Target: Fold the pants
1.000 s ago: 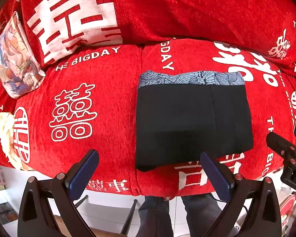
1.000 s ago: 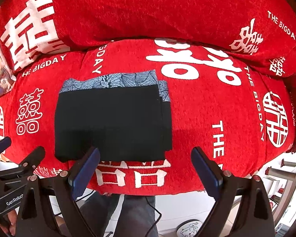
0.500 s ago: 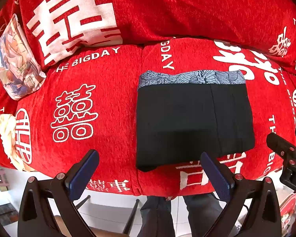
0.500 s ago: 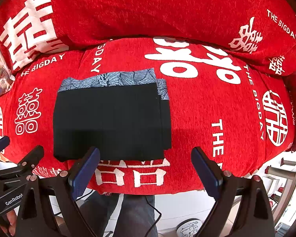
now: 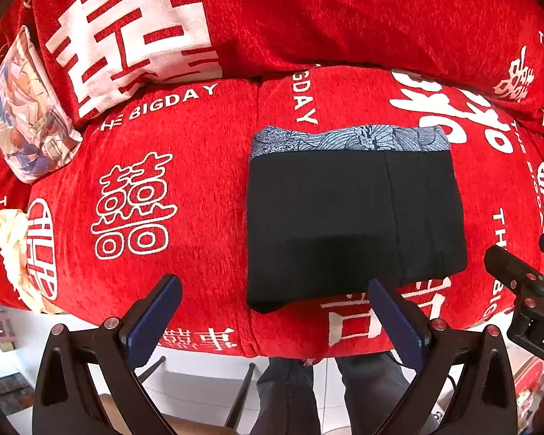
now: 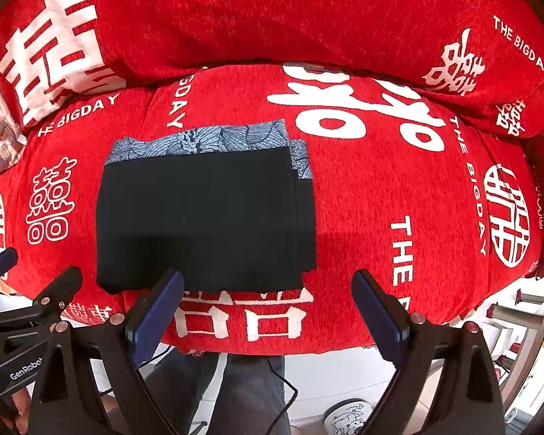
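The black pants [image 5: 351, 217] lie folded into a flat rectangle on the red sofa seat, with a blue-grey patterned waistband [image 5: 348, 139] along the far edge. The right wrist view has the same folded pants [image 6: 203, 217] left of centre. My left gripper [image 5: 275, 311] hangs open above the seat's front edge, near the pants' near left corner, holding nothing. My right gripper [image 6: 266, 308] is open too, off the pants' near right corner, nothing between its fingers. Each gripper shows at the edge of the other's view.
The sofa [image 5: 163, 253] wears a red cover with white characters and "THE BIGDAY" lettering; its back cushion [image 6: 272, 18] rises behind. A printed pillow [image 5: 21, 108] leans at the left. A person's legs [image 6: 243, 391] and a cable show below the seat edge.
Both views have shifted only slightly; the folded pants lie unmoved and both grippers stay open.
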`<act>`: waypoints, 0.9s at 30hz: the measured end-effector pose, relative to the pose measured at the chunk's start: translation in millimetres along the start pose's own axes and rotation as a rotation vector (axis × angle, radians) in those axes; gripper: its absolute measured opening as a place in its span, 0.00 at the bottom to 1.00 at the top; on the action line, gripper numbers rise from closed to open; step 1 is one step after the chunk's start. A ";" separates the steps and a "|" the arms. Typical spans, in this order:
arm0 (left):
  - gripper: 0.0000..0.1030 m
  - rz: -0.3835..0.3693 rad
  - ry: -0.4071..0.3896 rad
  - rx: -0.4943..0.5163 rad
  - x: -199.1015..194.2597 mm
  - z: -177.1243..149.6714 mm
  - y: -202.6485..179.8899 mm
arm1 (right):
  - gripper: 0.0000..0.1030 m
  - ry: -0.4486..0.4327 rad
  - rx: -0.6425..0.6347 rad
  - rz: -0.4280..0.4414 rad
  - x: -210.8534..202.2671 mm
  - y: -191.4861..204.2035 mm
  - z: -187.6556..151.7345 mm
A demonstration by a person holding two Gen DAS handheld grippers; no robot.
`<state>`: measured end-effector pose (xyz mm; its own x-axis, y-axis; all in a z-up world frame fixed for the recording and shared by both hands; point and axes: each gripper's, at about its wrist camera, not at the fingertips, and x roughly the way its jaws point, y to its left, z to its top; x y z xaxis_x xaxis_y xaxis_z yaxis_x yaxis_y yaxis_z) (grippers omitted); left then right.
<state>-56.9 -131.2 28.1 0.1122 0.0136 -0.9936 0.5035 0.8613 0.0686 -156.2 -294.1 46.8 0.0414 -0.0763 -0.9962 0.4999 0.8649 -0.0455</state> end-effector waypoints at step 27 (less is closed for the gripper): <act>1.00 -0.013 0.003 -0.009 1.8 1.2 0.1 | 0.92 0.014 -0.030 -0.005 5.0 1.3 1.9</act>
<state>-55.7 -131.7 26.5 0.1034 0.0042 -0.9946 0.4973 0.8658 0.0554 -153.7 -294.3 41.9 0.0270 -0.0743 -0.9969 0.4737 0.8791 -0.0527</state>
